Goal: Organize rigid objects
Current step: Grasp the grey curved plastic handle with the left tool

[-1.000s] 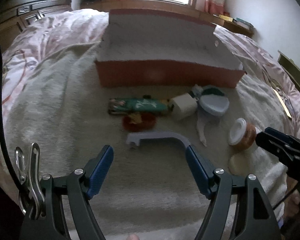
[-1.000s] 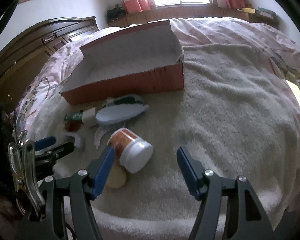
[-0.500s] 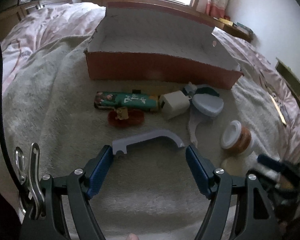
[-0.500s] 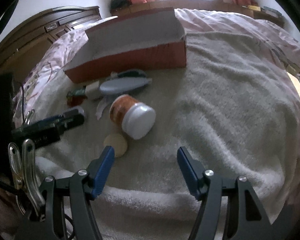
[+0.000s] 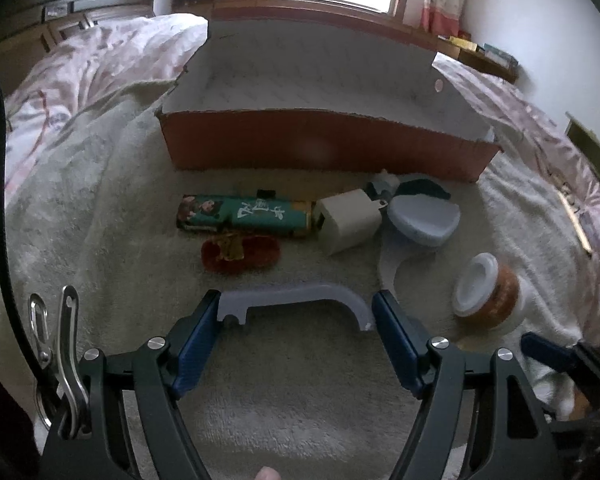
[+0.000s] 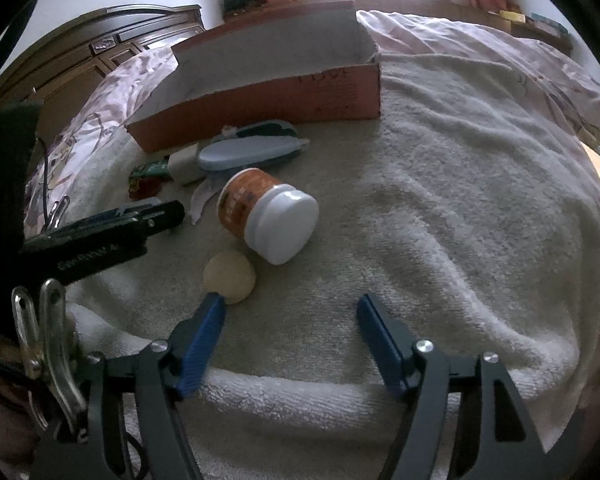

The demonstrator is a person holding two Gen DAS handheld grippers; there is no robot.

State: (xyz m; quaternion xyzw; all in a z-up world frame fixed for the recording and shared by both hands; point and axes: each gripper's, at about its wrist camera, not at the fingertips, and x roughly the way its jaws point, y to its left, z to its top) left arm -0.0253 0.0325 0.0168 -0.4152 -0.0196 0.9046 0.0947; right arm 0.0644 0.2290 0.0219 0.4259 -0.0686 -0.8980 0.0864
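A grey curved plastic handle (image 5: 296,298) lies on the towel between the open fingers of my left gripper (image 5: 298,308); whether the pads touch it I cannot tell. Beyond it lie a red oval piece (image 5: 242,254), a green printed packet (image 5: 246,216), a cream cube (image 5: 350,220) and a pale blue case (image 5: 424,220). An orange jar with a white lid (image 6: 270,212) lies on its side, next to a beige disc (image 6: 230,272). My right gripper (image 6: 290,314) is open and empty, its left finger by the disc. The left gripper shows in the right wrist view (image 6: 140,216).
An open orange cardboard box (image 5: 324,148) with a white inside stands at the back of the cream towel (image 6: 460,184). A pink quilt (image 5: 100,64) covers the bed around it. A dark wooden headboard (image 6: 112,48) is at the left.
My left gripper has moved forward until the grey handle sits between its fingers. My right gripper has drawn back from the jar, toward the towel's near edge.
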